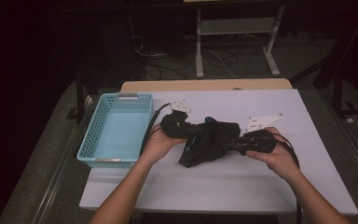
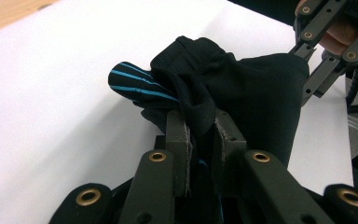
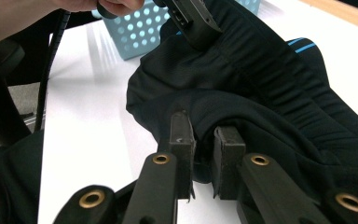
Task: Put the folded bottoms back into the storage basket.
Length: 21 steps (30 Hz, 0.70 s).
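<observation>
At centre frame, the left tool (image 1: 182,125) and right tool (image 1: 242,142) each clench a fold of the black garment (image 1: 209,140) over the white counter (image 1: 242,186), mid-lift (blue basket (image 1: 116,130) at left likely next, calling for a leftward carry).

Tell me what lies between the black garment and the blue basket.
Nothing visible on the table. The black garment hangs between both tongs, left tongs and right tongs clamped on it; the blue basket sits open just beyond the left hand.
</observation>
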Available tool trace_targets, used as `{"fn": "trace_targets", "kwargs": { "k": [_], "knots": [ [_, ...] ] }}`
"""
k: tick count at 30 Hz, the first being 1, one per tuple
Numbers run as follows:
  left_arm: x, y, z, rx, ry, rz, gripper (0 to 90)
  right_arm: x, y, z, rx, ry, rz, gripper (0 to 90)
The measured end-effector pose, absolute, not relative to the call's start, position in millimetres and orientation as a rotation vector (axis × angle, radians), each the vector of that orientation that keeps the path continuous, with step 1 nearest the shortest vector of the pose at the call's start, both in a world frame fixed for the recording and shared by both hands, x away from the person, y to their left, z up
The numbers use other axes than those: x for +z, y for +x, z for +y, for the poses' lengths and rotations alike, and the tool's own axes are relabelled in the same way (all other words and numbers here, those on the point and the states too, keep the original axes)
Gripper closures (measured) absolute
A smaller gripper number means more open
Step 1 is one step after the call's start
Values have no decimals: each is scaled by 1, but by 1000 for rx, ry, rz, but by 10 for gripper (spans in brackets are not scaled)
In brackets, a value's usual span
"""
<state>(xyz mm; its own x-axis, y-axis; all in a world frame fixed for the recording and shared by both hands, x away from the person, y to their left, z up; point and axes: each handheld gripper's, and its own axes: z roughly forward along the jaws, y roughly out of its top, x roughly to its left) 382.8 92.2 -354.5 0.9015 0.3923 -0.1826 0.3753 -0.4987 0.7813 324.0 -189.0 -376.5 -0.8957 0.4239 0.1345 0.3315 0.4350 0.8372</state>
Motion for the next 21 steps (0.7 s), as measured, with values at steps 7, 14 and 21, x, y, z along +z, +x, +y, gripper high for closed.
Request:
{"fn": "trace_targets", "kwargs": {
  "k": [7,14,21],
  "knots": [
    [-341,392,106,37,2133,565,794,-366,337,-176,1502,649,2568,798],
    [-327,397,126,69,2096,598,794,-360,347,-164,1539,636,2561,798],
    [-316,399,146,86,2068,626,794,-350,356,-148,1565,638,2561,799]
  ]
}}
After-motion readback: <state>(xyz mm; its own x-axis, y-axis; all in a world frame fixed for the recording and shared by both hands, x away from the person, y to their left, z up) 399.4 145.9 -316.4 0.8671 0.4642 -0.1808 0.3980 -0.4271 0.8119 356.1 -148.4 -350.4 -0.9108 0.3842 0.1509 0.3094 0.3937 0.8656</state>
